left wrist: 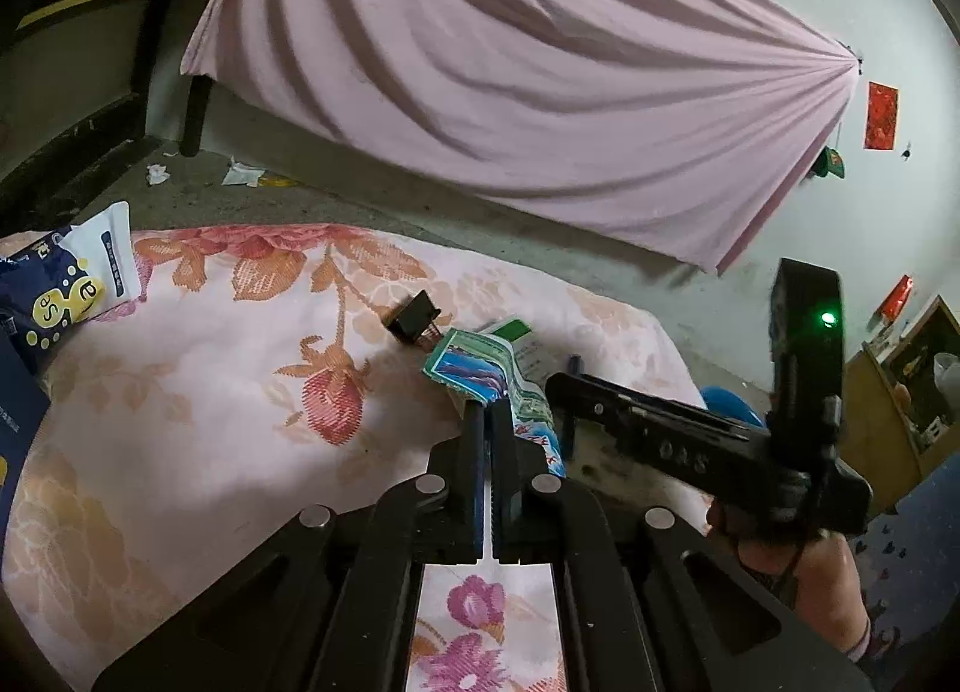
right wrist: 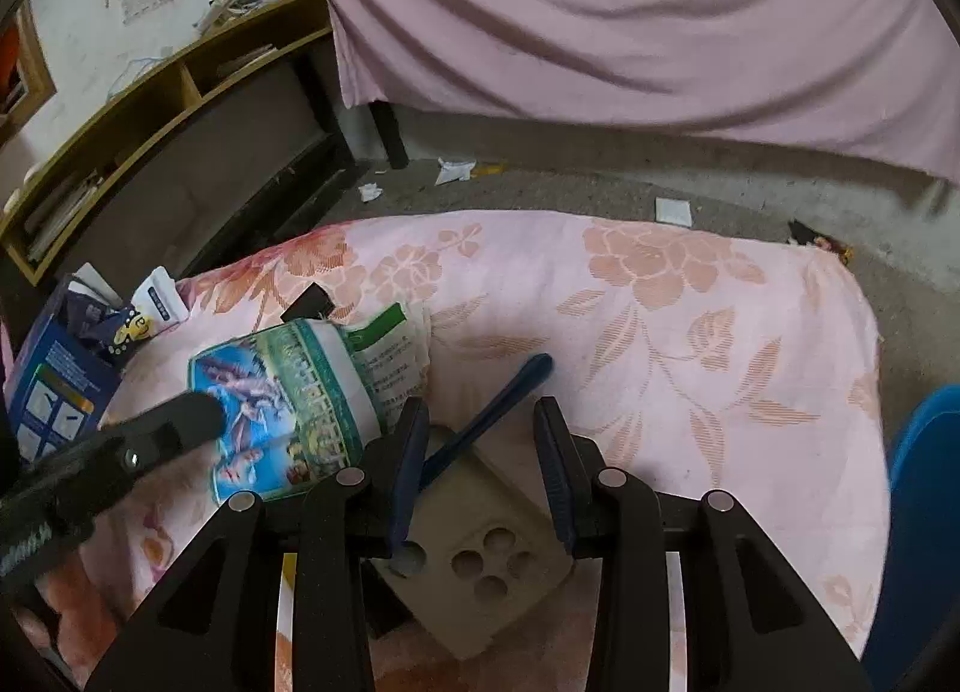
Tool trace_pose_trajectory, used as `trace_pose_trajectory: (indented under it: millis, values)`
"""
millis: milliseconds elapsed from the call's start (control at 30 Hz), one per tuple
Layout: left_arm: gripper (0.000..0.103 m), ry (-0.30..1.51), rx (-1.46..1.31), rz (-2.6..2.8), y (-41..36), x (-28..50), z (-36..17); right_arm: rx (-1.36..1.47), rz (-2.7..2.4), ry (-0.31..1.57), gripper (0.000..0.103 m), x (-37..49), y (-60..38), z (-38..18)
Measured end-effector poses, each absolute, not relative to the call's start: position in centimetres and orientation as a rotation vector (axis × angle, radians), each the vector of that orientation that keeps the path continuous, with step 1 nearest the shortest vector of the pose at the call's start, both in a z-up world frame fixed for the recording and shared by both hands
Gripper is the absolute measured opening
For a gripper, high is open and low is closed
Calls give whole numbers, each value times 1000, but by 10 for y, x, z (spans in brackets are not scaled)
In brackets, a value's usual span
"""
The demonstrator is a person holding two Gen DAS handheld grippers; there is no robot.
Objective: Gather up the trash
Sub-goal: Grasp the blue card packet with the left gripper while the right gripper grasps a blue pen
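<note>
L gripper (left wrist: 487, 413) clamped on a wrapper (left wrist: 480, 371); R gripper (right wrist: 482, 416) wide open over a pen (right wrist: 489, 413).

Wrapper is a crumpled blue/green printed packet, held just off the flowered bedspread (left wrist: 210, 392) near mid-bed, L jaws nearly closed on its near edge. In R wrist view wrapper (right wrist: 288, 392) sits left of R fingers, touching the left one; L gripper (right wrist: 198, 413) comes in low from the left, tilted. R jaws well apart, holding nothing; blue pen lies slanted between them, a tan block w/ round holes (right wrist: 480, 554) just under. Small black box (left wrist: 414, 317) beyond wrapper, apart from it. Blue/white packets (left wrist: 66, 284) pile at bed's left edge. Right half of bedspread (right wrist: 720, 344) is open cloth out to its far edge, then grey floor (right wrist: 600, 182) w/ paper scraps (right wrist: 453, 169), pink sheet (left wrist: 510, 62) hanging behind.
</note>
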State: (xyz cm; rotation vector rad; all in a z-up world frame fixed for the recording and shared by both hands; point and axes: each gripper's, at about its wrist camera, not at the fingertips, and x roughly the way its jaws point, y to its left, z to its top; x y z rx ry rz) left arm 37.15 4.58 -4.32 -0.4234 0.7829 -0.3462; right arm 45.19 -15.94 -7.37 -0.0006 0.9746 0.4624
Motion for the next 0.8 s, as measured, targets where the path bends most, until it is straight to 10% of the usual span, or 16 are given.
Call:
trace_pose_trajectory:
  millis: [167, 800]
  values:
    - [0, 726, -415, -360, 47, 362, -36, 90, 485, 985, 6, 457, -170, -76]
    - [0, 314, -188, -283, 16, 289, 19, 104, 489, 526, 3, 388, -199, -9]
